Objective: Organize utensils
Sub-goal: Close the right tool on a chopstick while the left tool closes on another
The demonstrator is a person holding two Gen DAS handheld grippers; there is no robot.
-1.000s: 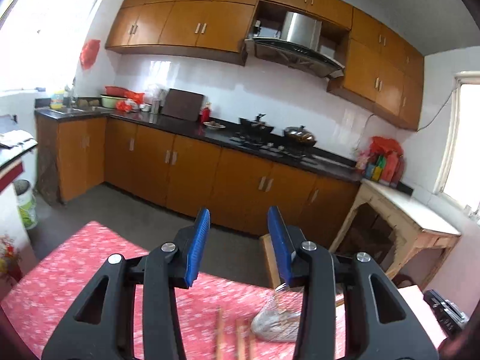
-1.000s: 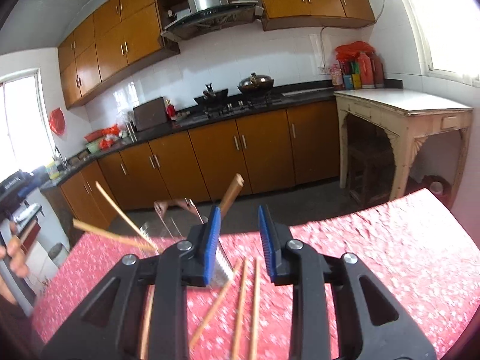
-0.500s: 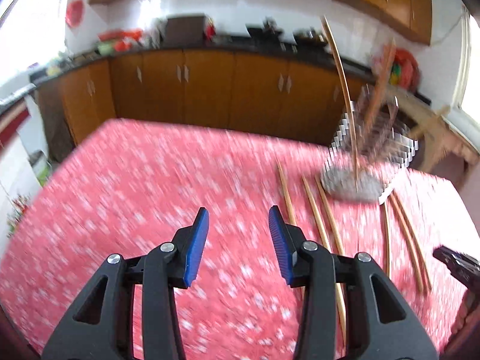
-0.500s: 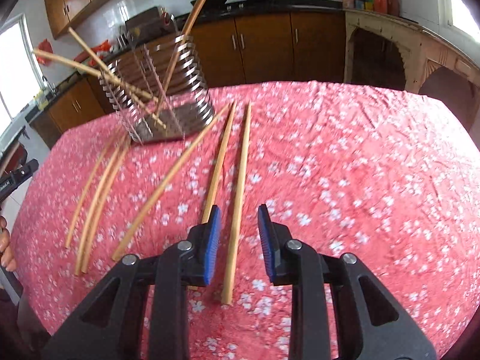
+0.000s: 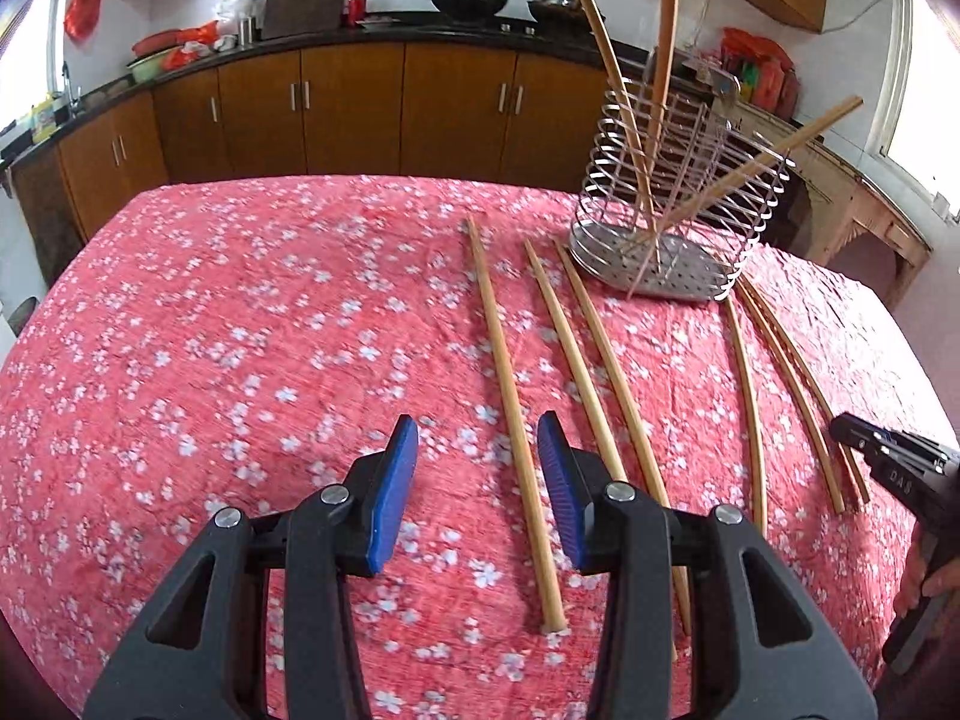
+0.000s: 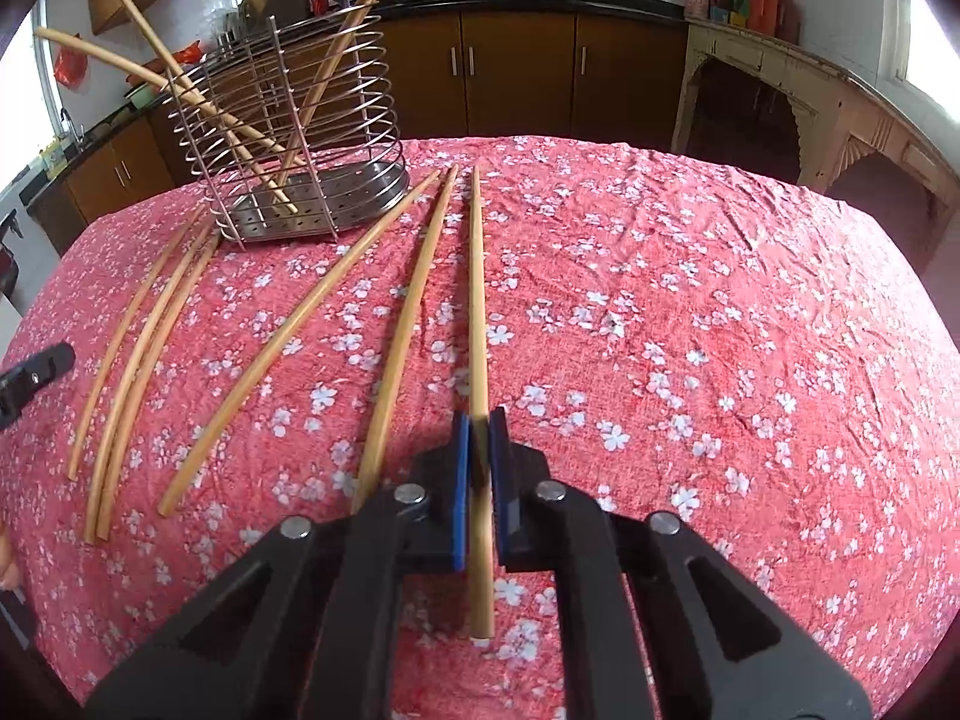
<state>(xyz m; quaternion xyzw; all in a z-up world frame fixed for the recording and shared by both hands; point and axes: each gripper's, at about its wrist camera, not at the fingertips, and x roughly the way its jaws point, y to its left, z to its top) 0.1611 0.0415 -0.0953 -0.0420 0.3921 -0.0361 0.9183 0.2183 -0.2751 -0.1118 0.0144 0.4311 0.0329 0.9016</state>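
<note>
Closing since half a second ago, the right claw point(image 6: 478, 468) now pinches one chopstick point(image 6: 477, 312); the left claw point(image 5: 477, 486) hovers wide open, empty.

A wire utensil holder point(image 6: 288, 138) of shiny metal rings with a perforated base stands upright in the upper left of the right wrist view, on the red floral cloth. Three wooden chopsticks point(image 6: 240, 120) lean inside it, their tips splayed outward above the rim. Six more chopsticks lie flat on the cloth: three pale curved-looking ones point(image 6: 138, 354) at the left, close together, and three point(image 6: 414, 300) fanning out from beside the holder's base toward the lower centre. The rightmost one point(image 6: 477, 312) lies nearly straight up the frame.
</note>
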